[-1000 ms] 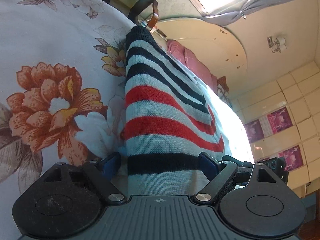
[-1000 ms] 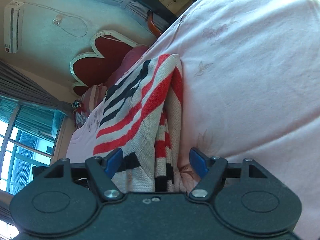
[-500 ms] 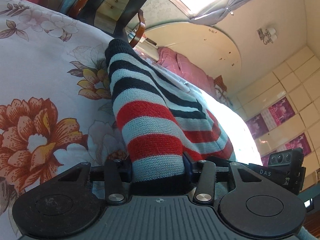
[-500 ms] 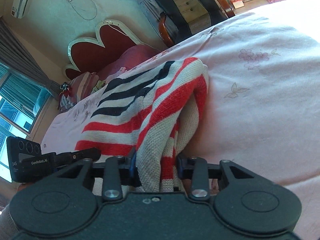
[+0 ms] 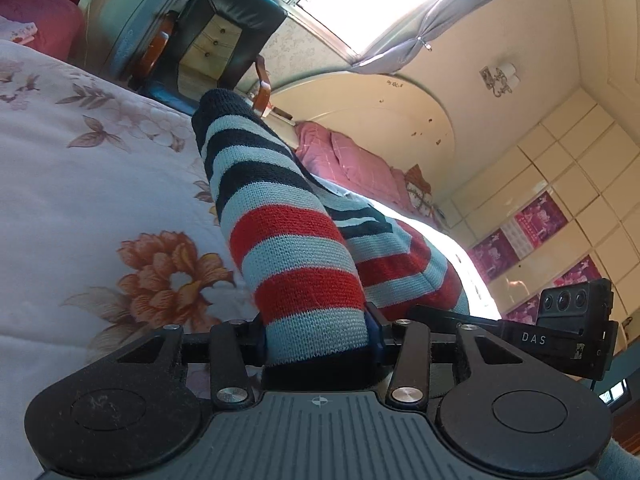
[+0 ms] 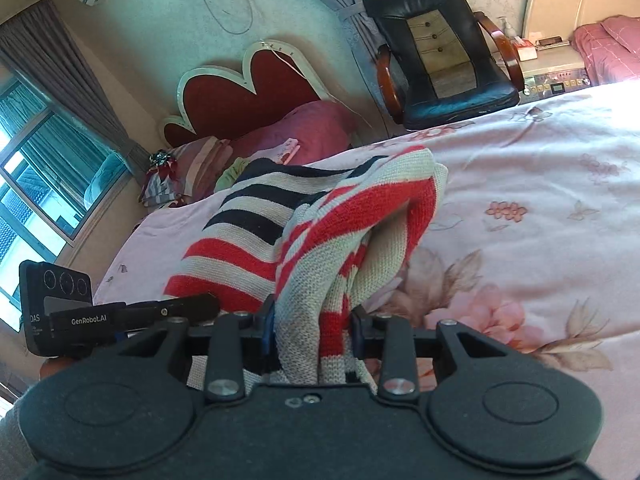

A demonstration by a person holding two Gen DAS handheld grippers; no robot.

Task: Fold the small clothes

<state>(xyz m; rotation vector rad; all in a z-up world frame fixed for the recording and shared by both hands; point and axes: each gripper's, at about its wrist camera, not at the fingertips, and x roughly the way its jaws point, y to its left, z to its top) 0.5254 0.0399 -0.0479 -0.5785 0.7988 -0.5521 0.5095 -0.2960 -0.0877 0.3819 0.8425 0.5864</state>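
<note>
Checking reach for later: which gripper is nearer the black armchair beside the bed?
Hard to call; probably neither clearly. Both the left gripper and right gripper are clamped on the striped sweater, side by side, with the black armchair far beyond the bed.

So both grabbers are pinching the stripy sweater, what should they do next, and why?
Probably carry the pinched end forward over the rest and lay it down. Both the left gripper and right gripper grip the sweater, whose far end lies on the bed.

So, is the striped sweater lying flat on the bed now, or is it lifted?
Partly lifted. The left gripper and right gripper each pinch an end of the striped sweater, raising it off the floral bedsheet.
</note>
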